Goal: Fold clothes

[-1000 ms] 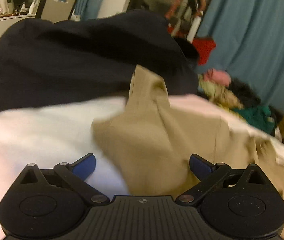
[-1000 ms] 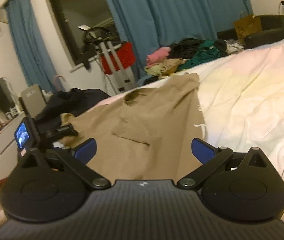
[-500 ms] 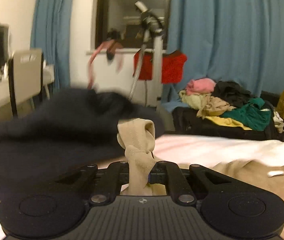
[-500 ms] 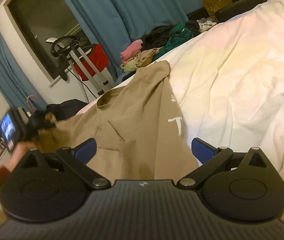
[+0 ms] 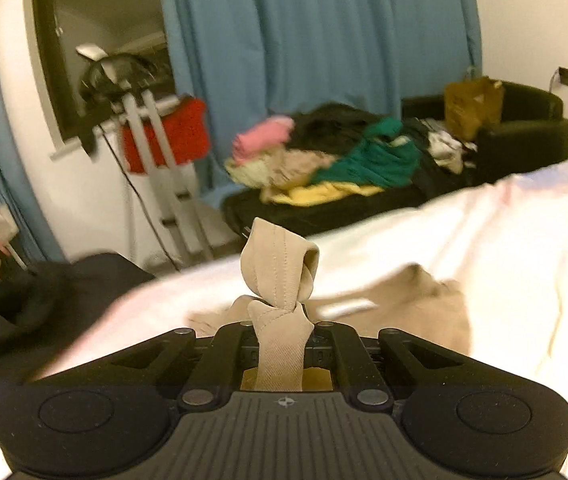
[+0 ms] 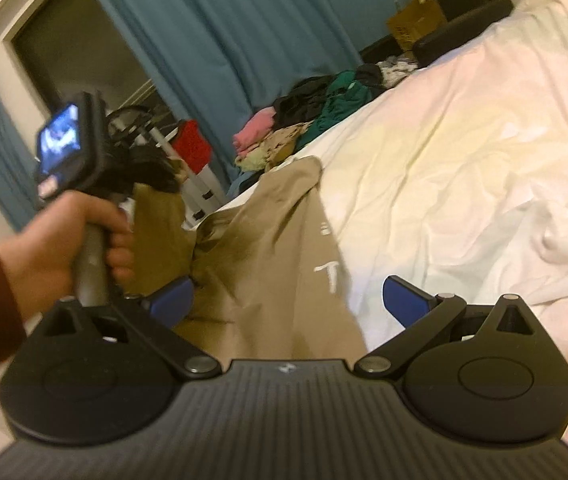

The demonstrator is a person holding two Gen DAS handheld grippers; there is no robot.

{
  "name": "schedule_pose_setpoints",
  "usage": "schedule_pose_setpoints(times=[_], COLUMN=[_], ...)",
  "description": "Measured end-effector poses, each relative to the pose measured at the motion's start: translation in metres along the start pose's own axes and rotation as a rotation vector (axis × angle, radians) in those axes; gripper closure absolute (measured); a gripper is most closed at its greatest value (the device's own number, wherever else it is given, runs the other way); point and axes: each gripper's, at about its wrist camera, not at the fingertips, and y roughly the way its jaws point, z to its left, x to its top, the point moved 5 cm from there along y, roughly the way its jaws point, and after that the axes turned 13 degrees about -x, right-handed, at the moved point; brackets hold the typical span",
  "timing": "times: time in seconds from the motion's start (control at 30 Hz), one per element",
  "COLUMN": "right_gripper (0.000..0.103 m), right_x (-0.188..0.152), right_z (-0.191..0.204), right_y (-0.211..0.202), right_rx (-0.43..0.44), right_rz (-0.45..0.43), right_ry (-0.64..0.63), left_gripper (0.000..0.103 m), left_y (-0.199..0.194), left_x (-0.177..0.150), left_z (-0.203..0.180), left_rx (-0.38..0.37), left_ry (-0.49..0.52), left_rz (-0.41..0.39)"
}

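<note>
The wide bed with its rumpled white sheet carries the tan cotton garment with small white printing, which lies spread along the bed's near edge, one corner lifted clear of the rest. That corner is the sleeve or hem pinched in the black two-finger left gripper, whose jaws are drawn almost fully together on a twisted, bunched wad of the fabric; the right wrist view shows a hand in a dark red sleeve holding that tool up beside the garment, cloth trailing down from it. The black right gripper with blue pads has its jaws spread wide with nothing clamped, hovering low over the garment's near end. The main risk, as I judge it, is that with only one corner held and the other end unpinned, pulling the fold across will drag the whole garment over the slippery sheet instead of folding it, perhaps towards the bed's edge. Next, the grip is on a twisted knot of fabric, not a flat edge, so the fold may land skewed or creased. A smaller risk is the wad slipping out of the narrow pinch under the cloth's weight. Least, the black garment heaped at the bed's far end could catch the swinging cloth.
</note>
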Motion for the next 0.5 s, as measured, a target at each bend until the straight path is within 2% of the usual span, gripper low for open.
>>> schedule_pose_setpoints(times=[0.07, 0.1, 0.17, 0.2, 0.23, 0.3, 0.37, 0.43, 0.5], right_gripper=[0.000, 0.000, 0.000, 0.000, 0.000, 0.000, 0.000, 0.000, 0.000], right_x=[0.001, 0.001, 0.002, 0.002, 0.002, 0.003, 0.003, 0.003, 0.002], right_z=[-0.003, -0.005, -0.008, -0.009, -0.010, -0.010, -0.006, -0.002, 0.004], right_y=[0.004, 0.006, 0.008, 0.008, 0.008, 0.007, 0.003, -0.001, -0.005], right_rx=[-0.014, -0.018, -0.018, -0.013, -0.008, 0.001, 0.009, 0.016, 0.023], right_rz=[-0.018, -0.020, -0.020, -0.022, -0.023, -0.032, -0.049, -0.065, -0.080], right_ry=[-0.013, -0.017, -0.017, -0.014, -0.011, -0.015, -0.028, -0.039, -0.061], left_gripper=[0.087, 0.083, 0.063, 0.047, 0.041, 0.039, 0.038, 0.039, 0.039], left_y=[0.011, 0.010, 0.006, -0.006, -0.019, -0.050, -0.089, -0.135, -0.182], left_x=[-0.016, -0.020, -0.025, -0.029, -0.032, -0.043, -0.060, -0.078, -0.101], left_z=[-0.013, -0.016, -0.018, -0.017, -0.016, -0.014, -0.008, -0.003, 0.007], left_rx=[-0.065, -0.085, -0.117, -0.122, -0.126, -0.143, -0.167, -0.179, -0.143], left_ry=[-0.041, -0.049, -0.048, -0.049, -0.051, -0.069, -0.121, -0.128, -0.114], left_rz=[0.020, 0.001, -0.039, -0.060, -0.083, -0.121, -0.131, -0.133, -0.181])
